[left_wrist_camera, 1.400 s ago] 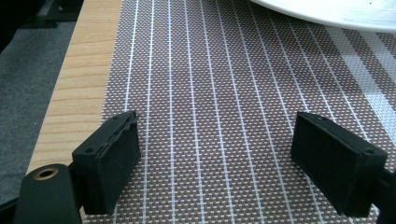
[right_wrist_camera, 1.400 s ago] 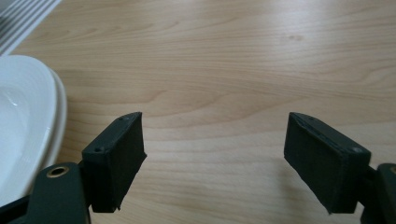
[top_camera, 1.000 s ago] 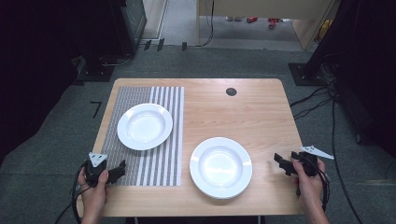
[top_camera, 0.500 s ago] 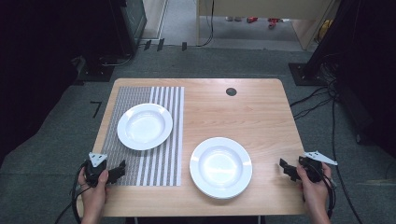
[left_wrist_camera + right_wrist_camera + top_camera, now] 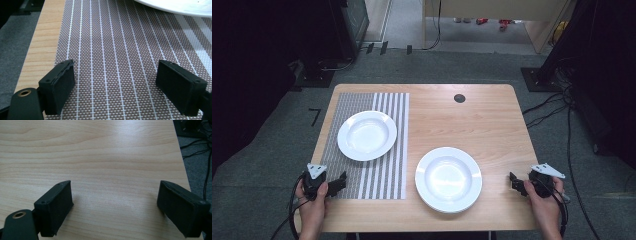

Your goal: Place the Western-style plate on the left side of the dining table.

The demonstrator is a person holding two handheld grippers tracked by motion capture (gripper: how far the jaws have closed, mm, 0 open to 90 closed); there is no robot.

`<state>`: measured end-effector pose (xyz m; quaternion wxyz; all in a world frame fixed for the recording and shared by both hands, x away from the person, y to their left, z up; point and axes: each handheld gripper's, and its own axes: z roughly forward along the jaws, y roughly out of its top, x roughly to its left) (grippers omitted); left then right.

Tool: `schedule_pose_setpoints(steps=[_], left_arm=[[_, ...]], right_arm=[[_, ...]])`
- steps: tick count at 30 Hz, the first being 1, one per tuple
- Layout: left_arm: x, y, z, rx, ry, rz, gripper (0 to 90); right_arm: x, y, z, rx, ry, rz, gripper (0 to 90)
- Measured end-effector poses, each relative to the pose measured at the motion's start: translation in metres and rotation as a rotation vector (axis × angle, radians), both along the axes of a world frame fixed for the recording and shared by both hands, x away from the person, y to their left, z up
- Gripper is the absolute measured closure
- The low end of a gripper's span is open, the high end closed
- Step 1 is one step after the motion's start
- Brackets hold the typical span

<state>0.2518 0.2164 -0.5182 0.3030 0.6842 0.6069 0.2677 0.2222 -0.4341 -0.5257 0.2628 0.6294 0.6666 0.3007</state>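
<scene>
On the table, the placemat covers my left portion. One plate rests on it; the second plate rests right of it, nearer me.

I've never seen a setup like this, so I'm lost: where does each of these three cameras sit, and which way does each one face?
High view: above the near side, looking forward and down on the light wooden table; both forearms and each claw show.
Left gripper view: rides the left claw, facing the brown woven placemat and a round white plate's rim; open jaws show.
Right gripper view: rides the right claw, facing bare wood; open jaws show.
Shared: the high and left views both show that mat.
</scene>
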Motion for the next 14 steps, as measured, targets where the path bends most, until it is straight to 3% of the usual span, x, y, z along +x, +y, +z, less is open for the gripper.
schedule_pose_setpoints(steps=[14], left_arm=[[0.0000, 0.0000, 0.0000, 0.000, 0.000, 0.000, 15.8]], right_arm=[[0.0004, 0.0000, -0.0001, -0.001, 0.003, 0.002, 11.1]])
